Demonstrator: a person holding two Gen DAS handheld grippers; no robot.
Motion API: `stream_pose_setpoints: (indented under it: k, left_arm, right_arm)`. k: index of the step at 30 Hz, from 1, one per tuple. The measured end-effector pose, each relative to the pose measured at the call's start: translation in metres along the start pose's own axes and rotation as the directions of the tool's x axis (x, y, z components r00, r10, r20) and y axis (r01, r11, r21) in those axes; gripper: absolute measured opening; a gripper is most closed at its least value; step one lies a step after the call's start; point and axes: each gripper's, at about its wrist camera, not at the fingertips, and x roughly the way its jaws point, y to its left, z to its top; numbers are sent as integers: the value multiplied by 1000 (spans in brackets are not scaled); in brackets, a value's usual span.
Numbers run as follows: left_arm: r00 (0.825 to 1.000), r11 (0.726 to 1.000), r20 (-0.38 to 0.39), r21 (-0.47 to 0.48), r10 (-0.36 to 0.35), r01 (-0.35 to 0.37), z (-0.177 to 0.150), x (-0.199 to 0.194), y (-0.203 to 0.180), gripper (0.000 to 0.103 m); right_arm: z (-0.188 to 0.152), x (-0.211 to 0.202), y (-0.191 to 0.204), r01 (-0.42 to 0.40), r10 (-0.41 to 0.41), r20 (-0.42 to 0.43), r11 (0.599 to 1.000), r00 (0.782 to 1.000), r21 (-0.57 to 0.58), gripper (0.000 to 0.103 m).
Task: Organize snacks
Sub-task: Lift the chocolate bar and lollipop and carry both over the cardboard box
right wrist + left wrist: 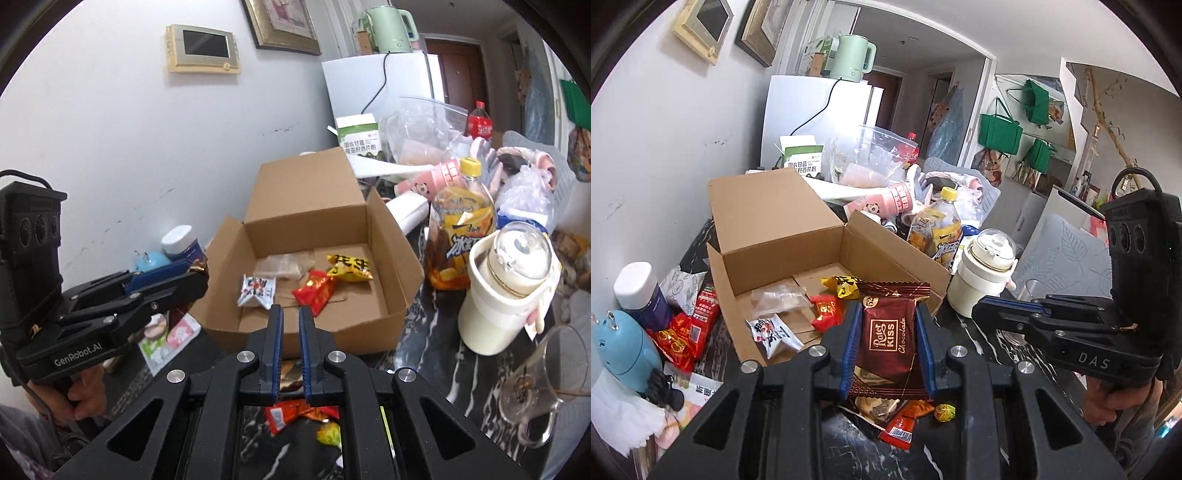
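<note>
My left gripper (pixel 886 345) is clamped on a dark red Ruter Kiss chocolate packet (pixel 886 343), held at the lower centre of its frame, just in front of the open cardboard box's (pixel 827 236) near wall. My right gripper (pixel 291 347) holds nothing, its blue pads nearly together, low in its frame at the box's near edge. Inside the box lie a yellow packet (pixel 349 268), a red packet (pixel 316 291), a white packet (pixel 256 291) and a clear bag (pixel 282 266). More loose snack wrappers (pixel 905 421) lie on the dark marbled table (pixel 982 332) at bottom centre. A cream lidded cup (pixel 506 291) stands right of the box.
</note>
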Motion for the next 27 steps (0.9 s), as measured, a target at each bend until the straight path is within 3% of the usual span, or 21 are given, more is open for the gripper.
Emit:
stream_pose_setpoints:
  k: [3, 8, 13, 27]
  left_arm:
    - [1000, 1000, -8, 1, 3, -3, -1, 3, 2, 28]
    - [999, 1000, -40, 3, -1, 1, -10, 6, 0, 28]
    - [997, 1000, -80, -2, -3, 3, -26, 6, -4, 28]
    - [981, 998, -193, -61, -10, -2, -77, 11, -3, 28]
  right_arm:
    - [-4, 5, -3, 1, 0, -33, 1000, 999, 15, 12]
    - [-22, 15, -7, 20, -17, -92, 999, 996, 25, 37]
    - [-47, 23, -13, 34, -28, -153, 999, 988, 36, 43]
    - [-99, 63, -27, 86, -73, -276, 996, 958, 36, 43]
